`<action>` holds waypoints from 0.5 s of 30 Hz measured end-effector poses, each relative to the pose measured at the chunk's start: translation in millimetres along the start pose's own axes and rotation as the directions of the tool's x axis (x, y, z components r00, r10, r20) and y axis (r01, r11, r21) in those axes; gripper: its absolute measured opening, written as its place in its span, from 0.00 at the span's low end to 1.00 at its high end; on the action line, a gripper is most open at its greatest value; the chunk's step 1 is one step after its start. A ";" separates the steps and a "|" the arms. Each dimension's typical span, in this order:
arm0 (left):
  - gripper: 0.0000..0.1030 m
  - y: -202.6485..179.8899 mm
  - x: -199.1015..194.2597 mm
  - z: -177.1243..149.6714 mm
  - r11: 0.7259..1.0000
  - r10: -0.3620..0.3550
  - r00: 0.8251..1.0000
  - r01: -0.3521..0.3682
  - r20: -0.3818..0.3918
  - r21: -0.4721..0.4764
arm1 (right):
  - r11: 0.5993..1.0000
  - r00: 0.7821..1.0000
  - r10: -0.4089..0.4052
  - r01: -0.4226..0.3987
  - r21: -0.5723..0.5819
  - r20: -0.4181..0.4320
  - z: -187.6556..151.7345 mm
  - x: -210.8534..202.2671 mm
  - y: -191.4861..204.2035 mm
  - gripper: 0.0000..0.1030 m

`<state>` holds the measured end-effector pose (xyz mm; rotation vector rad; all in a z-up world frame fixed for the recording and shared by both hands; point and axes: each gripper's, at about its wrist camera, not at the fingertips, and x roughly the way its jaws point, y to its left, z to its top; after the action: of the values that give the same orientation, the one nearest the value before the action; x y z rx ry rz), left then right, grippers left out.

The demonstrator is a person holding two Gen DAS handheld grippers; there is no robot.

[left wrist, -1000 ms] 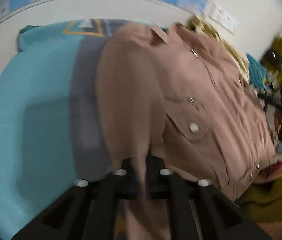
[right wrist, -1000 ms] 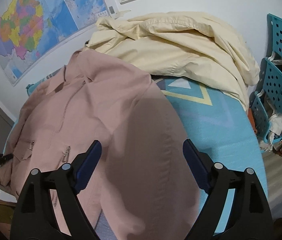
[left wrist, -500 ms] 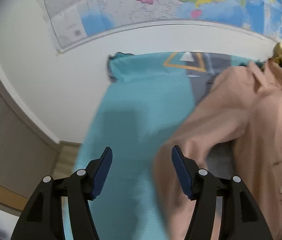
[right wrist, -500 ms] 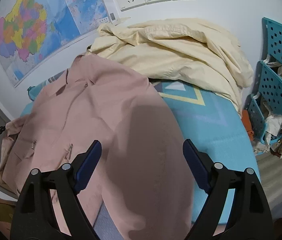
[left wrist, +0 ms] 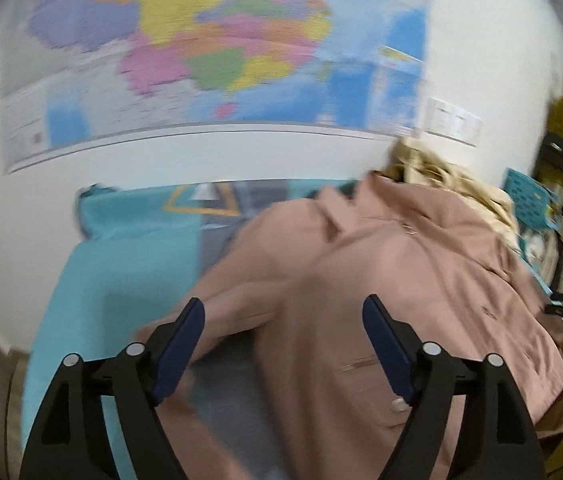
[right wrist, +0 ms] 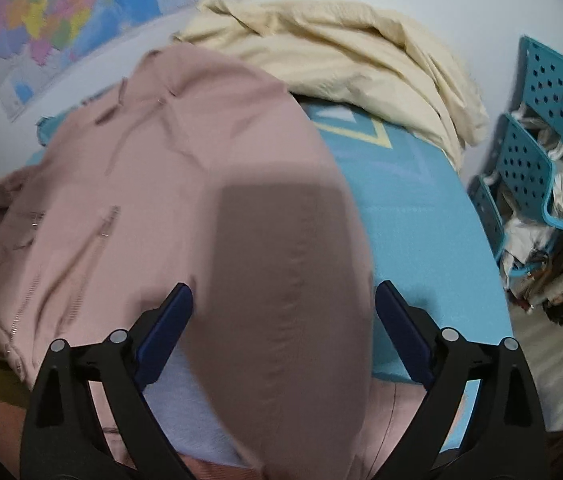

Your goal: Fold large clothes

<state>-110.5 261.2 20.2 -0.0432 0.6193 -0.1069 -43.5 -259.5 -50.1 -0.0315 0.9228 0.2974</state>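
Pink jacket (left wrist: 401,280) lies front-up on the teal-covered bench (left wrist: 121,248), collar toward the wall, and what has changed is in the left gripper (left wrist: 283,316): a second ago its jaws were pinched on a sleeve carried over the jacket's body, whereas now they stand wide apart with nothing in them, raised clear of the cloth; the sleeve (left wrist: 217,308) they let go lies angled out from the shoulder onto the bench rather than squarely across the chest, so by my reading that fold is loose and may want tidying; the right gripper (right wrist: 283,304) has kept its place, jaws fully spread and empty, hovering above the other sleeve (right wrist: 281,280), which lies folded in over the front; with both sleeves brought inward, the next step is likely the fold of hem to collar; farther off, a cream garment (right wrist: 341,52) is heaped against the wall beneath the map (left wrist: 201,40), with blue perforated crates (right wrist: 541,120) to the right.
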 end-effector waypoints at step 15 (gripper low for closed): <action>0.77 -78.3 51.0 9.4 0.956 -0.250 0.966 0.258 -0.071 0.141 | 0.932 0.929 0.360 -0.353 -0.078 0.093 106.6 -95.5 51.6 0.07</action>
<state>-70.6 177.7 4.1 0.0254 0.6548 -0.4050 -28.1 -216.6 95.0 0.0982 0.8112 0.6597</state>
